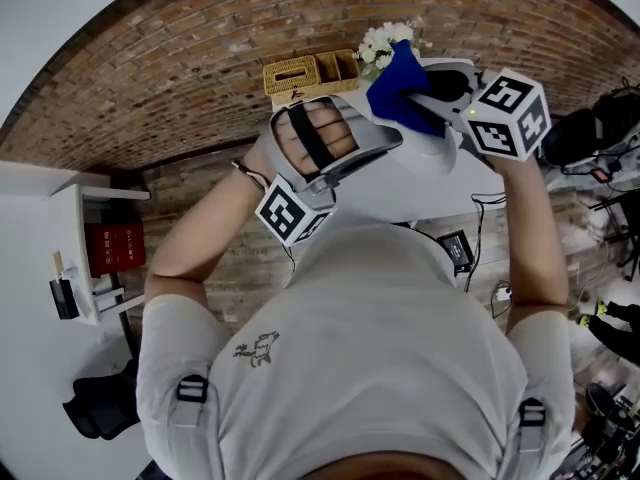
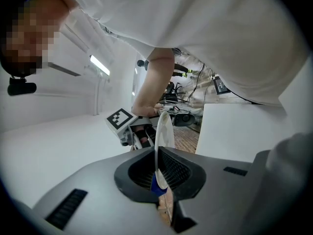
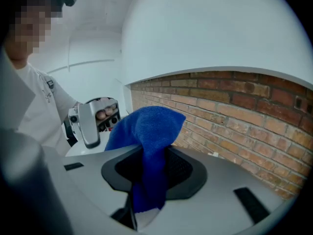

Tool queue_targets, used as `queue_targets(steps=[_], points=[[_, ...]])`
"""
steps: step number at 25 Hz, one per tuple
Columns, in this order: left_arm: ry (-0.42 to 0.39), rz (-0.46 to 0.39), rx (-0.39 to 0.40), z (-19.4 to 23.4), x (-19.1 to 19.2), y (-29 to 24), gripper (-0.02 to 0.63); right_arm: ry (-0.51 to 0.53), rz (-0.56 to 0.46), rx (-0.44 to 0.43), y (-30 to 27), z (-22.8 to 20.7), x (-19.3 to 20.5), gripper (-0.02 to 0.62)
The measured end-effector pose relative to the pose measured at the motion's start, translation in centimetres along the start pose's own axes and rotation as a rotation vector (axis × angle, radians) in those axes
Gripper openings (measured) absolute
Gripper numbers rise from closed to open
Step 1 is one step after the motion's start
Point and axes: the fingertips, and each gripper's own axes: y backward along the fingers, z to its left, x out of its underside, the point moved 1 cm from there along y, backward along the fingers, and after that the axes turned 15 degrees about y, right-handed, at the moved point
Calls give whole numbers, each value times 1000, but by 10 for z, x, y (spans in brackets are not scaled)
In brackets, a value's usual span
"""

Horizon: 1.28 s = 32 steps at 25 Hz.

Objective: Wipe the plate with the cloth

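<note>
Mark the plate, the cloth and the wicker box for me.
plate [image 2: 165, 131], left gripper view, on its white face, upper half.
cloth [image 3: 146, 126], right gripper view, on the bunched blue top fold.
wicker box [image 1: 292, 74], head view, on its woven top.

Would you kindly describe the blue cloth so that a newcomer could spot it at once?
Look at the white table in front of the brick wall, then at the right gripper held above it. The cloth is bunched between its shut jaws, near the white flowers and woven basket; it is the only bright blue, soft thing there.
</note>
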Motion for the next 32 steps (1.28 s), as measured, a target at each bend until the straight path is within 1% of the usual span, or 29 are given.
queue_targets(steps=[5,8,11,15,18,21,24,27,32], points=[[21,34,-10,3,15,-3,17,58,-54,-54,2,30,-35,118],[44,89,-19,7,39,-5,15,96,-32,-27,9,37,-35,118],[61,130,-37,13,61,-4,15,68,-37,-26,13,38,-27,118],[73,148,-51,15,67,3,17,1,-19,-21,19,27,-3,118],[72,141,-58,16,66,8,17,-52,13,-8,20,12,20,118],[65,105,-54,14,54,10,17,-95,42,16,13,-10,41,118],[48,66,-37,10,38,6,17,-99,76,31,3,-25,50,118],[29,42,-14,5,29,3,17,-49,101,34,-9,-30,42,118],[31,34,5,-3,28,-4,17,19,46,-36,-23,-8,1,118]])
